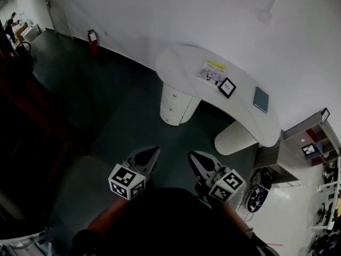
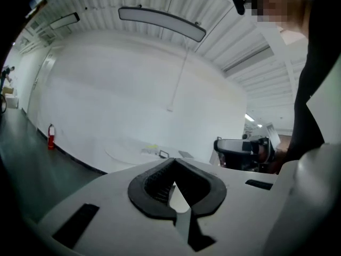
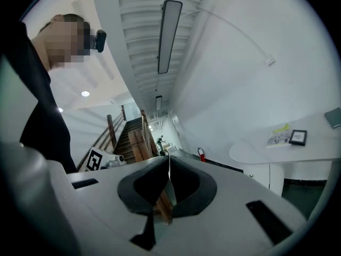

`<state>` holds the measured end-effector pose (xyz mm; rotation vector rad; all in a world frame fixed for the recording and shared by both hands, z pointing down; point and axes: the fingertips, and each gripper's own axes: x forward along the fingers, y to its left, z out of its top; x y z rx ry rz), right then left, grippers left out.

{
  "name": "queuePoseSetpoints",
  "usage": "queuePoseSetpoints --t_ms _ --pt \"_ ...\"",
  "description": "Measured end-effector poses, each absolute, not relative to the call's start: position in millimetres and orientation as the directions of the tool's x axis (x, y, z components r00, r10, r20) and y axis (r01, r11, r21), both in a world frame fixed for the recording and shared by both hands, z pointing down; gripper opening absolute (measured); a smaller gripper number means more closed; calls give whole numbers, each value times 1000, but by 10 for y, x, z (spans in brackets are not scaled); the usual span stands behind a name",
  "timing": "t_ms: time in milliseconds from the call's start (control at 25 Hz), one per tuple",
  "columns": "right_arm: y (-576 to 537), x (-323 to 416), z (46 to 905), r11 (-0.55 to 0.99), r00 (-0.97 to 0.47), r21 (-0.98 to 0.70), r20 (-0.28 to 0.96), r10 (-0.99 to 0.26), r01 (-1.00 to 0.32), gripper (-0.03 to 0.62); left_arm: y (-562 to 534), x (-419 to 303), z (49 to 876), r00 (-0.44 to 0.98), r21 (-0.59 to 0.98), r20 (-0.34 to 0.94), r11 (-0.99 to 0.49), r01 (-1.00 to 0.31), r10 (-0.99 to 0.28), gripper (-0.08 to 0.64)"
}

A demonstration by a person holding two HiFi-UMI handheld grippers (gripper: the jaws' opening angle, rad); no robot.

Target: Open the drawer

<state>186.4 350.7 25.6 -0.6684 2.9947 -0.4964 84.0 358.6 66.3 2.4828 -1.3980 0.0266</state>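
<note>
looking steeply down at a curved white desk (image 1: 181, 63) along the wall. under its end at picture left, a drawer unit (image 1: 177, 104) with three fronts, all flush and closed. on top: a booklet (image 1: 211, 72), a black frame (image 1: 227, 87), a dark notebook (image 1: 261, 99). low by the body, well apart from the drawers, left gripper (image 1: 154, 152) and right gripper (image 1: 193, 158) side by side, each with jaw tips pressed together on nothing. by the far wall, a red fire extinguisher (image 1: 92, 40).
</note>
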Motion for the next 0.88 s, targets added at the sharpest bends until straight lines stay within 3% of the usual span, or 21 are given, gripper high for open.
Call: queuePoseSetpoints --t_ms 360,520,720,880 --pt "2421 850 338 847 -908 -336 74 -412 -412 17 2313 -14 637 582 249 195 -534 -808 -789 8" --pt "1962 657 478 820 -910 -412 61 -410 -397 17 1794 -93 759 600 268 212 -545 -794 -771 8" --pt "1204 572 607 877 -932 -320 75 -355 -359 17 980 -171 911 597 272 253 -536 -799 -762 8" --pt "475 508 537 869 -931 -340 58 -361 -358 17 367 -245 848 592 267 275 -531 -804 -758 8"
